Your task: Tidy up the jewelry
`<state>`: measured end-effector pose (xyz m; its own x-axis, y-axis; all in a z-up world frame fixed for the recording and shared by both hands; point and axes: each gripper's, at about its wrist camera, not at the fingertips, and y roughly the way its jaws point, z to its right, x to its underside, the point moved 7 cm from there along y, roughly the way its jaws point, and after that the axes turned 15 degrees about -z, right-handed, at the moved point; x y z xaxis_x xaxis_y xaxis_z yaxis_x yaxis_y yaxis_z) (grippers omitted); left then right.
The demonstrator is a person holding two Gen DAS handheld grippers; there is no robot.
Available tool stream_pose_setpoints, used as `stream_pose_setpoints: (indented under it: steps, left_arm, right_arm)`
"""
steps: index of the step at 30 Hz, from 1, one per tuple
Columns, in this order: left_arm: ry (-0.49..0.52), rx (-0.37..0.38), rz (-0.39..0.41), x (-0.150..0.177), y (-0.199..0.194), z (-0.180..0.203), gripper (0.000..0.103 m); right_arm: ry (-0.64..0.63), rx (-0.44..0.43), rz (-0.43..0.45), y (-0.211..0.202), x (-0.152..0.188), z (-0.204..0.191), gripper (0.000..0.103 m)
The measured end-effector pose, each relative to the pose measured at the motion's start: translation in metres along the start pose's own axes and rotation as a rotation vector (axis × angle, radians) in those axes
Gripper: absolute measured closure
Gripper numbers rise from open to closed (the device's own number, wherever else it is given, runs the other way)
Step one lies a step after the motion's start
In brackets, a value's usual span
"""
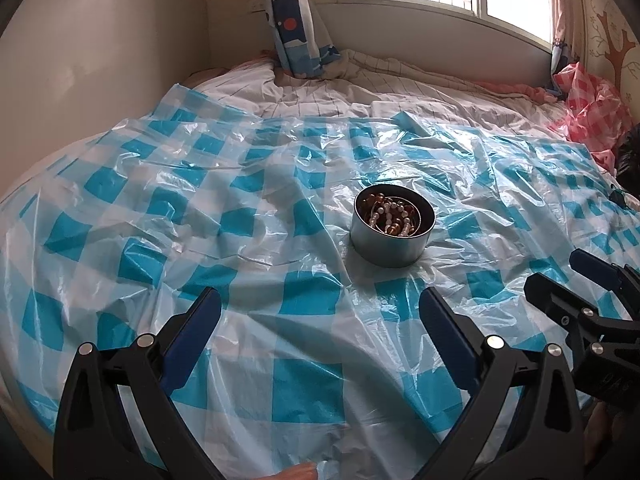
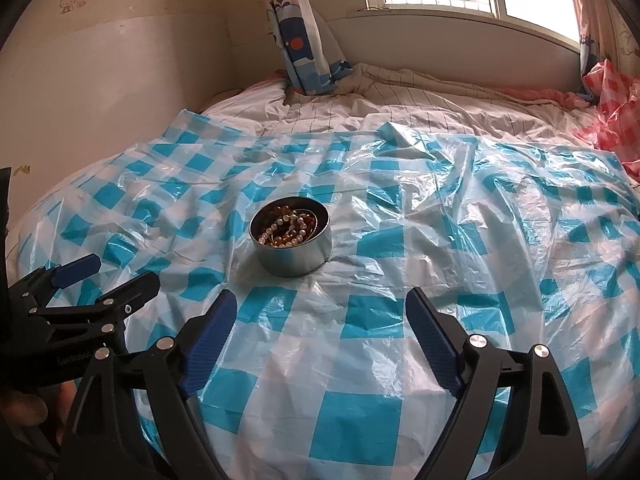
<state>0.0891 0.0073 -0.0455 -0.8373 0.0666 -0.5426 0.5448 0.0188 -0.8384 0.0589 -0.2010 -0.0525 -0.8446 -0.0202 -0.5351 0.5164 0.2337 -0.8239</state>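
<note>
A round metal tin (image 1: 390,246) stands on a blue-and-white checked plastic sheet (image 1: 304,368) on a bed. White pearl beads (image 1: 382,214) and amber beads (image 1: 394,228) lie inside it. The tin also shows in the right wrist view (image 2: 294,256), with the beads (image 2: 286,230) inside. My left gripper (image 1: 320,312) is open and empty, short of the tin. My right gripper (image 2: 318,312) is open and empty, short of the tin and to its right. Each gripper shows in the other's view, the right one (image 1: 560,276) and the left one (image 2: 116,276).
The plastic sheet (image 2: 360,360) is wrinkled. A striped blanket (image 1: 360,88) lies behind it. A curtain (image 1: 292,20) hangs by the window. A red checked plastic sheet (image 1: 588,100) is bunched at the far right. A wall runs along the left.
</note>
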Motion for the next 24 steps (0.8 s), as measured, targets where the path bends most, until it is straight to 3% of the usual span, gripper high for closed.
stream_pose_setpoints:
  steps: [24]
  left_arm:
    - [-0.006, 0.003, -0.007, 0.0015, 0.0025, -0.0005, 0.008]
  right_arm:
    - [-0.003, 0.003, -0.004, 0.0009, 0.0002, -0.0014, 0.014]
